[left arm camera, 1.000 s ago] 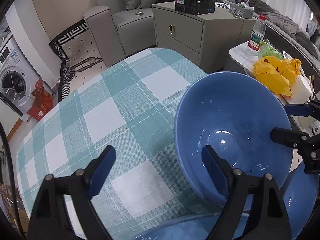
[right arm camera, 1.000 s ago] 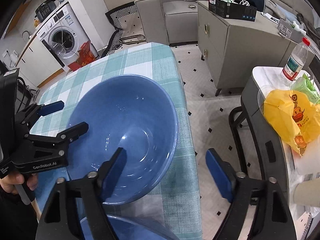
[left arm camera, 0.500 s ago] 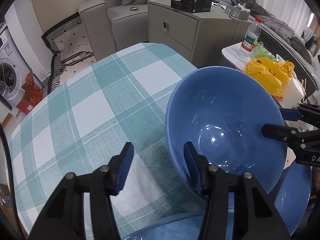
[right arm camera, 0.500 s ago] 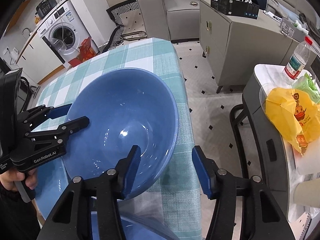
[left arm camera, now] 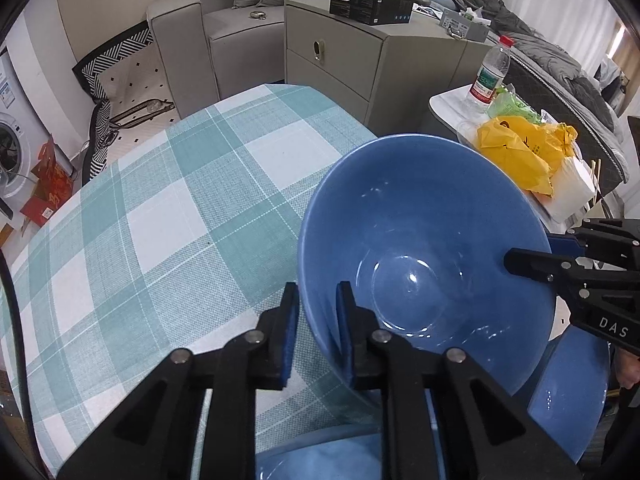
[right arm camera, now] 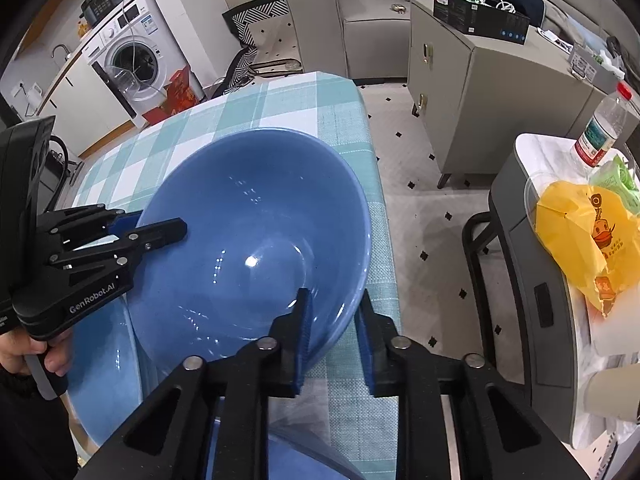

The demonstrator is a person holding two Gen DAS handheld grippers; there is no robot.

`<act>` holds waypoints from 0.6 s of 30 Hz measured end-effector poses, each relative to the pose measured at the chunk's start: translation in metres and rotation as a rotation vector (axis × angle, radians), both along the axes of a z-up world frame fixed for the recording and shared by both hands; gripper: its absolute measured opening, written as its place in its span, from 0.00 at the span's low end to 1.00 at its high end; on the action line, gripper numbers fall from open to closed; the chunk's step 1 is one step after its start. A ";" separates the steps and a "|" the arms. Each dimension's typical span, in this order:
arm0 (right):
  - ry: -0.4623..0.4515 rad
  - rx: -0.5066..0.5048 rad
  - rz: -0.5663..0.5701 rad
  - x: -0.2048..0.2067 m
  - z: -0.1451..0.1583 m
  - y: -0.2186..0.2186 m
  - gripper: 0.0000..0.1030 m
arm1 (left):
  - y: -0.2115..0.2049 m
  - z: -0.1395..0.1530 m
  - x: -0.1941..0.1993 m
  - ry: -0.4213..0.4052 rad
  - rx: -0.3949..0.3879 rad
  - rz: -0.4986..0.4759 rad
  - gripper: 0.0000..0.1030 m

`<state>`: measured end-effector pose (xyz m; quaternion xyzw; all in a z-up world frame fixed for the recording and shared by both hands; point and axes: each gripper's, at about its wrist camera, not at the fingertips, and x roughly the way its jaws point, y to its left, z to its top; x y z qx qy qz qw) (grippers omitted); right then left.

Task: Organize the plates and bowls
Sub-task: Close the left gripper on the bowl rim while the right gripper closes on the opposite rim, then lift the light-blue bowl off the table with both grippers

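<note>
The blue bowl (left arm camera: 424, 256) sits tilted near the bench's (left arm camera: 168, 216) right edge. The left tool (left arm camera: 316, 332) and right tool (right arm camera: 334, 332) each pinch opposite sides of its rim, one finger inside and one outside. Both are equally near, so it should lift level between them.

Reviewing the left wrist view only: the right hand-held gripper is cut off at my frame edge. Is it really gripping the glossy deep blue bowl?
Observer: Yes. In the right wrist view, the right hand-held gripper pinches the rim of the glossy deep blue bowl, one finger inside and one outside.
Operator: What holds my gripper?
Observer: A bare hand grips the handle of the left hand-held gripper.
Operator: How near is the table edge?
Observer: The bowl is close to the right edge of the teal checked tablecloth, with the pale diamond-dotted floor beyond.
</note>
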<state>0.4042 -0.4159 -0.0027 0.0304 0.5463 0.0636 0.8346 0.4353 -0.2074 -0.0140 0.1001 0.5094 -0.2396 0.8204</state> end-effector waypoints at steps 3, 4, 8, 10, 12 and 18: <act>-0.003 -0.001 -0.002 0.000 0.002 0.001 0.17 | -0.001 0.002 0.000 -0.012 0.007 0.010 0.11; -0.004 -0.002 -0.001 0.000 0.002 0.001 0.17 | 0.000 0.003 0.000 -0.013 0.003 0.013 0.10; -0.012 -0.001 -0.002 -0.001 0.004 0.001 0.16 | 0.000 0.003 0.000 -0.018 0.003 0.017 0.10; -0.015 0.000 -0.005 -0.001 0.005 0.001 0.16 | 0.000 0.004 0.000 -0.021 0.003 0.022 0.10; -0.021 -0.001 -0.010 -0.002 0.008 0.001 0.16 | 0.000 0.005 -0.001 -0.028 -0.001 0.028 0.10; -0.048 -0.013 -0.019 -0.007 0.020 0.003 0.16 | 0.001 0.012 -0.003 -0.052 -0.024 0.040 0.10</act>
